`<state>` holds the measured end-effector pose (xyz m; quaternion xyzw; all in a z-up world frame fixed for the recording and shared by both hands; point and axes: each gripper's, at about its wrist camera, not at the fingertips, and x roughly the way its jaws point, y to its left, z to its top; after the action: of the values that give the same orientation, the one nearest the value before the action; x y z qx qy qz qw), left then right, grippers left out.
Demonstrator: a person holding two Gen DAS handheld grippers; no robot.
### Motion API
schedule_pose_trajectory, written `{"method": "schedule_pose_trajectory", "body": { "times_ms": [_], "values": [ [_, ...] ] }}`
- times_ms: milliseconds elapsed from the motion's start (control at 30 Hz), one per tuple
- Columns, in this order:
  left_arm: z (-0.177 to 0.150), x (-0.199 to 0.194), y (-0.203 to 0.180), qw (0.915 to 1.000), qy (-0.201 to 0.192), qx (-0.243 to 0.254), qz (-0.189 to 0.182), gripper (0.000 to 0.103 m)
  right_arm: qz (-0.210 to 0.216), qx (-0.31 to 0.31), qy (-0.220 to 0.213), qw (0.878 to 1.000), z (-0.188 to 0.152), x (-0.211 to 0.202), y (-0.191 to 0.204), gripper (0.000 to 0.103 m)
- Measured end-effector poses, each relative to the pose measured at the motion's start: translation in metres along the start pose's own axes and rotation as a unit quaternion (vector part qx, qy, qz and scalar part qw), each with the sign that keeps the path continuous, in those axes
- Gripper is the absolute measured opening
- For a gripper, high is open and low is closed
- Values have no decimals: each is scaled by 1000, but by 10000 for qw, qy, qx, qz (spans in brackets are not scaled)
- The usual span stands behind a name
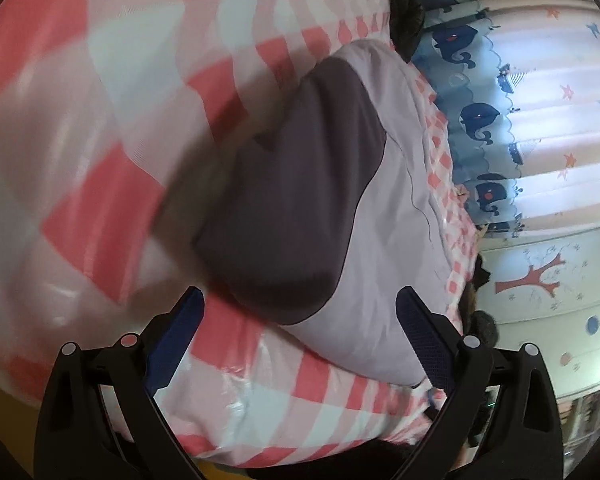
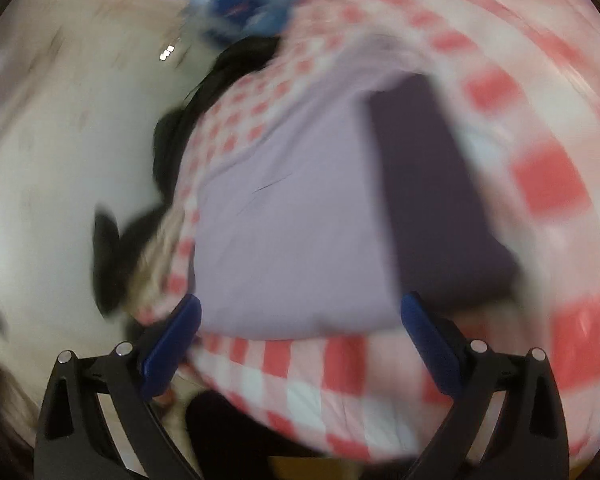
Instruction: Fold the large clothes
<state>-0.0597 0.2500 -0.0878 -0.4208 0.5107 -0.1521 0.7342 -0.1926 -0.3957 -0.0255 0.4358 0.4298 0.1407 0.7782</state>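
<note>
A folded garment, pale lilac [image 1: 384, 248] with a dark purple-grey panel [image 1: 296, 200], lies on a pink-and-white checked bed cover [image 1: 100, 128]. My left gripper [image 1: 300, 300] hovers open above its near edge, nothing between the blue pads. The right wrist view is blurred by motion. There the same lilac garment [image 2: 292, 232] with its dark panel [image 2: 436, 200] fills the middle, and my right gripper [image 2: 300, 308] is open just over its near hem, holding nothing.
A curtain [image 1: 540, 120] with blue whales and stars hangs beyond the bed's far edge. Dark objects [image 1: 406, 8] lie along that edge. In the right wrist view a pale floor or wall [image 2: 68, 160] and black shapes [image 2: 112, 248] sit left of the bed.
</note>
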Motion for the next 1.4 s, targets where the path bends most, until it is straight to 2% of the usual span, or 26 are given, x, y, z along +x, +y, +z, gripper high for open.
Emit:
{"method": "schedule_pose_trajectory", "body": {
  "times_ms": [167, 300, 400, 500, 533, 600, 667, 833, 967, 1000, 1067, 1167, 1200, 1267, 1300, 1333, 1367, 1400],
  "values": [
    [0, 24, -3, 9999, 36, -125, 3, 93, 96, 837, -3, 9964, -2, -3, -41, 96],
    [9, 34, -7, 9995, 15, -300, 54, 93, 119, 1267, -7, 9919, 8, 11, -64, 96],
    [15, 20, -20, 9990, -136, -288, -316, 93, 253, 1470, -108, 9888, 15, 18, -73, 97],
    [15, 5, -40, 9974, -276, 100, -655, 93, 813, 984, -635, 9898, 16, 4, -53, 98],
    [16, 7, -42, 9978, -219, 118, -622, 93, 765, 847, -645, 9914, 16, 1, -50, 98],
    [19, 17, -36, 9989, -94, 10, -460, 93, 395, 1012, -355, 9935, 13, 6, -59, 98],
    [22, 27, -27, 9993, -45, -108, -360, 93, 233, 1190, -141, 9925, 10, 14, -72, 98],
    [23, 37, -16, 9990, -39, -349, -268, 93, 359, 1140, -401, 9920, 21, 18, -76, 97],
    [21, 35, -31, 9997, -101, -132, -156, 93, 366, 785, -720, 9936, 24, 16, -56, 97],
    [23, 38, -34, 9999, -91, -100, -62, 93, 176, 724, -640, 9952, 23, 19, -58, 98],
    [26, 40, -32, 9998, -110, -169, 18, 94, 78, 1115, -333, 9932, 26, 37, -75, 98],
    [27, 42, -28, 9994, -208, -258, 88, 93, 289, 1531, -551, 9863, 29, 34, -91, 98],
    [26, 41, -27, 9994, -233, -217, 150, 91, 539, 1604, -716, 9830, 31, 31, -93, 97],
    [23, 40, -30, 9978, -287, -15, 603, 66, 743, 1635, -820, 9803, 31, 28, -94, 96],
    [24, 37, -30, 9972, -303, 62, 677, 63, 743, 1470, -857, 9826, 32, 27, -88, 94],
    [25, 35, -29, 9975, -293, 59, 642, 52, 724, 1367, -859, 9842, 33, 25, -84, 87],
    [27, 32, -28, 9982, -247, 31, 553, 46, 694, 1187, -868, 9867, 33, 22, -77, 79],
    [28, 30, -27, 9986, -208, 26, 491, 44, 625, 1076, -889, 9882, 34, 19, -73, 65]
  ]
}}
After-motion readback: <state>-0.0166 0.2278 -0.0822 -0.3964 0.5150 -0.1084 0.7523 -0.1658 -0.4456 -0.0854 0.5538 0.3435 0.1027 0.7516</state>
